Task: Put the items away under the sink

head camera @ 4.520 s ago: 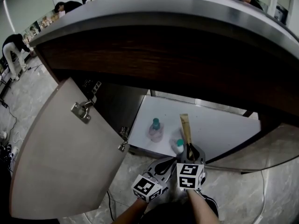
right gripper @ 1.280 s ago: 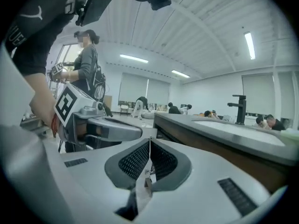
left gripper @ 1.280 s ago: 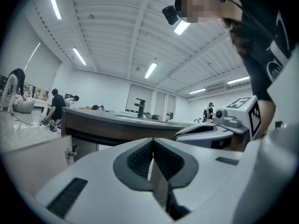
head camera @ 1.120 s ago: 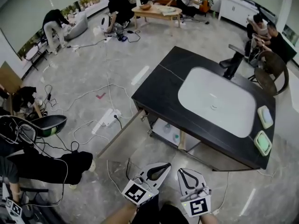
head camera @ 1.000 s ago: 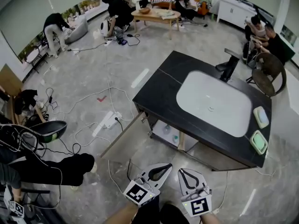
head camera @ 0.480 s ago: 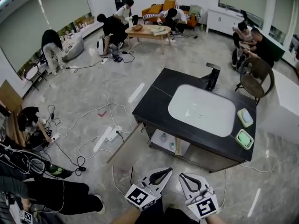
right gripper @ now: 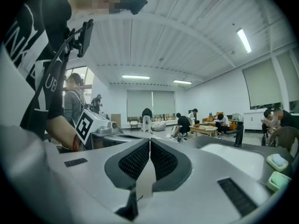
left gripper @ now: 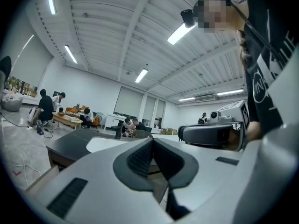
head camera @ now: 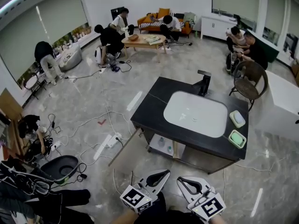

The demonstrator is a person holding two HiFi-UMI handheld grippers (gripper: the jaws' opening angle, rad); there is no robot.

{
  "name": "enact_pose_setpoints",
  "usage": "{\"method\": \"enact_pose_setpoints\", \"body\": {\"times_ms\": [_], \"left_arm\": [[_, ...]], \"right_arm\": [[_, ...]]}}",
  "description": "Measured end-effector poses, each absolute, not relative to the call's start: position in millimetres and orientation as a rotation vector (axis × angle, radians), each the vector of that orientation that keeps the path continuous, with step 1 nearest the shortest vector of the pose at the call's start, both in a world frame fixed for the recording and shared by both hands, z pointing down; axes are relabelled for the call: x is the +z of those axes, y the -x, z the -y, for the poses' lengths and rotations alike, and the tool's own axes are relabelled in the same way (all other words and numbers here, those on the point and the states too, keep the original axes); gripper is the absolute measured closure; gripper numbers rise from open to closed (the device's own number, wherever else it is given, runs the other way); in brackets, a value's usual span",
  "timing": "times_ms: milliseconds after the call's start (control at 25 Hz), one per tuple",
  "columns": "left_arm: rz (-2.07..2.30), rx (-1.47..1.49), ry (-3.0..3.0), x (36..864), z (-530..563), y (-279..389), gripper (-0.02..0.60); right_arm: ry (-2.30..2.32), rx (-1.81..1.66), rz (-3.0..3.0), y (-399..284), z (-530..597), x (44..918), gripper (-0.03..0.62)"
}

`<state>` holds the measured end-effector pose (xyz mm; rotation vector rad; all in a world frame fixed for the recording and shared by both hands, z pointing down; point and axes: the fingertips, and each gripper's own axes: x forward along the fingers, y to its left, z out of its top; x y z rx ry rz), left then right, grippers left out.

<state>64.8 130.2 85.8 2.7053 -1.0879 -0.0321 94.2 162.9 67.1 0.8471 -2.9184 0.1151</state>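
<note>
Grippers backed off; sink cabinet now sits far ahead.
Bottles (head camera: 161, 142) stand in the open under-sink cabinet (head camera: 155, 150), well apart from the near left gripper (head camera: 164, 173) and right gripper (head camera: 181, 180); both jaws closed, empty.

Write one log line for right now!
left gripper: shut, empty | right gripper: shut, empty | cabinet door: open | bottles: under sink

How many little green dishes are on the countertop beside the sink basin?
2. A pale green dish and a bright green dish lie on the countertop, just right of the basin, the pale one farther back. Nothing seems to hide more.
</note>
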Motion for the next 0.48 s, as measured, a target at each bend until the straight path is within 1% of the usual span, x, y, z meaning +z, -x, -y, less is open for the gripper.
{"method": "enact_pose_setpoints", "body": {"times_ms": [200,480], "left_arm": [[1.034,-0.126,-2.692,62.7,-144.1,-76.2,0.575],[0.983,-0.073,-2.749,52.5,-157.1,-93.8,0.575]], "right_arm": [[-0.805,0.098,2.943,-103.1,-175.9,46.3,0.559],[-0.788,0.093,2.928,-117.6,-191.2,37.2,0.559]]}}
